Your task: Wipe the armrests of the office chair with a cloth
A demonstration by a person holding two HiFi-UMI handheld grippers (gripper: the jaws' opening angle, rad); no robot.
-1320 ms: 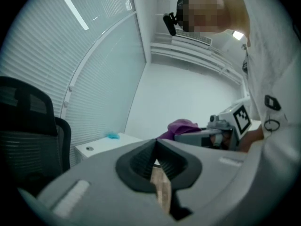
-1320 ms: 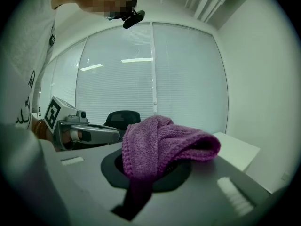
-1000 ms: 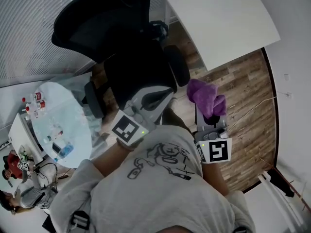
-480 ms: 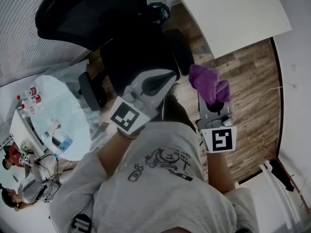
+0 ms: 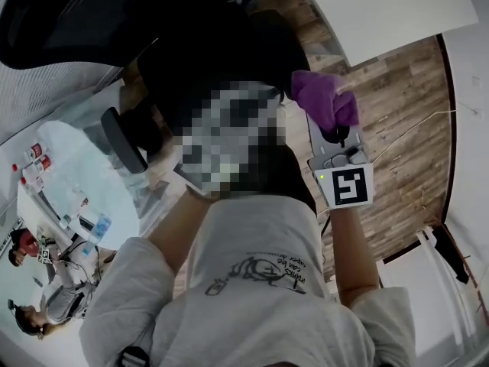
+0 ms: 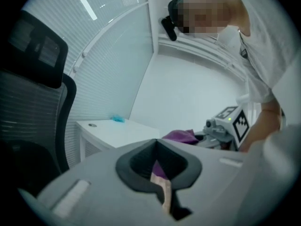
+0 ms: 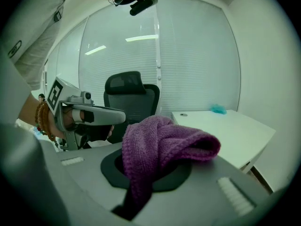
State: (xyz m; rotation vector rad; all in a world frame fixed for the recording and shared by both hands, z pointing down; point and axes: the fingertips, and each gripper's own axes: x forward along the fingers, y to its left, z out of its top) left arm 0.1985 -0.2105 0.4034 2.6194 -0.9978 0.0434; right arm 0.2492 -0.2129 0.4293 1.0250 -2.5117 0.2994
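Our left gripper (image 6: 157,166) has its jaws together on nothing, the office chair (image 6: 28,107) left of them. Our right gripper (image 7: 146,173), clamped on the purple cloth (image 7: 160,142) bunched above its jaws, has drawn nearer the chair; wiping, we judge, can start soon.

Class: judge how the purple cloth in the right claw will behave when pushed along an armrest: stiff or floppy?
Probably floppy: the purple cloth droops in folds over the right claw. Likely light: its loose bunch stands up unsupported. Its knitted surface should grip rather than slide.
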